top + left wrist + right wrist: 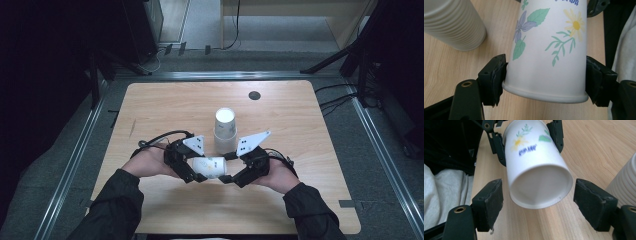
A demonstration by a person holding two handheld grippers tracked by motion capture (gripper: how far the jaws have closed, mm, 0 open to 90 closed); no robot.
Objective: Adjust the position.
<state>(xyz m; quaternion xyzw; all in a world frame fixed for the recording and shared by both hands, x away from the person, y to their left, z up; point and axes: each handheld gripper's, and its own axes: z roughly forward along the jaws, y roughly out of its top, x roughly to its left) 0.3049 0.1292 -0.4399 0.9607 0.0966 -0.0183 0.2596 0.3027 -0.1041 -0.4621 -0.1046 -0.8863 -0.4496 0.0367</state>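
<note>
Flowered paper cup (210,166) lying sideways above the table (150,110), near its front edge, clamped near its rim by the left gripper (545,75). Right gripper (537,202) at the cup's base end, jaws spread, pads clear of it. Stack of cups (225,131) standing upside down just behind.

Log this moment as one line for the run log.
left gripper: shut on flowered paper cup, near its rim | right gripper: open, jaws either side of cup's base, apart | cup stack: inverted on table
</note>
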